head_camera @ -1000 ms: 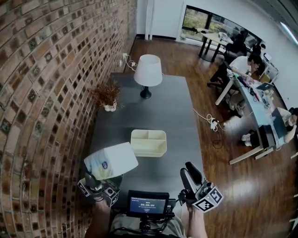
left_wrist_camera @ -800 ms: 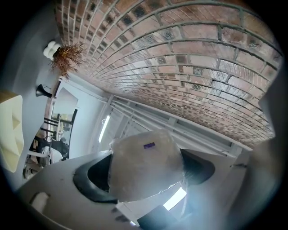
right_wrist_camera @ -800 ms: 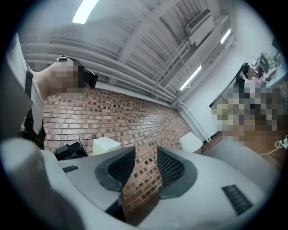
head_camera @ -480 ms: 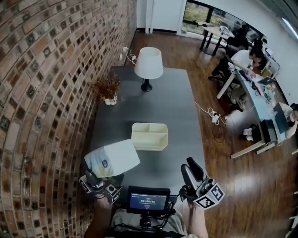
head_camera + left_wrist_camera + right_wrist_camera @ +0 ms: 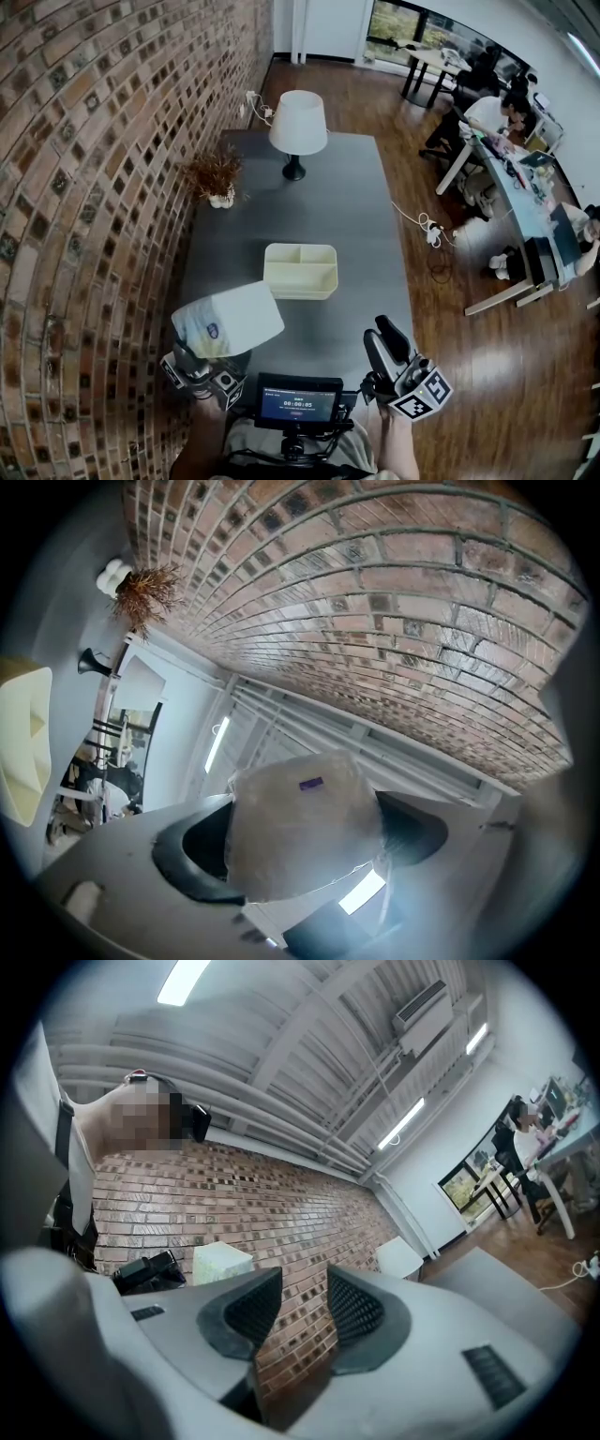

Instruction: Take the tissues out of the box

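Observation:
My left gripper (image 5: 214, 361) is at the lower left of the head view, shut on a white plastic-wrapped tissue pack (image 5: 228, 322) with a small blue mark, held above the table's near left corner. In the left gripper view the pack (image 5: 300, 822) fills the gap between the dark jaws. A cream box (image 5: 300, 270) with compartments lies on the grey table (image 5: 319, 197), just beyond the pack. My right gripper (image 5: 386, 347) is at the lower right, open with nothing between its fingers, pointing up and away from the box. The right gripper view shows the pack (image 5: 220, 1262) to its left.
A white-shaded lamp (image 5: 298, 127) and a small dried plant in a white pot (image 5: 217, 180) stand at the table's far end. A brick wall (image 5: 84, 187) runs along the left side. Wooden floor, a cable (image 5: 422, 242) and desks with seated people lie to the right.

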A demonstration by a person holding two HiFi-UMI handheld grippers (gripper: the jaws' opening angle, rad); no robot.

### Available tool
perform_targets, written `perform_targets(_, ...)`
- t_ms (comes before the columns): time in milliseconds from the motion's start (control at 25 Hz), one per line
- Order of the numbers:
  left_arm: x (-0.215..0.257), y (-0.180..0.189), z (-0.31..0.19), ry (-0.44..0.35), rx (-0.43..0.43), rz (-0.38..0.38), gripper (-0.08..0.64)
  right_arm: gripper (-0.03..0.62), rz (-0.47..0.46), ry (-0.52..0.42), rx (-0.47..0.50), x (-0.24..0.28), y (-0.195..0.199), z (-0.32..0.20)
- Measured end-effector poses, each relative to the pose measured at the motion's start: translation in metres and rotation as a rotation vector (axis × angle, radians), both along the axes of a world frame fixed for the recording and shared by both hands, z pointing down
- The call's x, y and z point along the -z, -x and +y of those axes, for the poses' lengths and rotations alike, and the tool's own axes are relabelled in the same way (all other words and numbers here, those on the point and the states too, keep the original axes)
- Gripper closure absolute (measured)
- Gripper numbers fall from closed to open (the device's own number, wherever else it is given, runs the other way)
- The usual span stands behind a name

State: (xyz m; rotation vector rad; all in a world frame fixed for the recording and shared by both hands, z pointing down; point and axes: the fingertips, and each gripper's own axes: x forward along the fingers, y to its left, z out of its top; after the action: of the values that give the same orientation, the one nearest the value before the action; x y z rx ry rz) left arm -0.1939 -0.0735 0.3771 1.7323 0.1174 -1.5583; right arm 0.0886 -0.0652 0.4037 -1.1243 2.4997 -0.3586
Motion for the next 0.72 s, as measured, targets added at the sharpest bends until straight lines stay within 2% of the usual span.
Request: perform_targets(720, -0.009, -0.003, 0.0, 0.008, -0.016, -0.003, 0.112, 0.443, 0.009, 0.008, 0.006, -0.003, 0.003, 0.0)
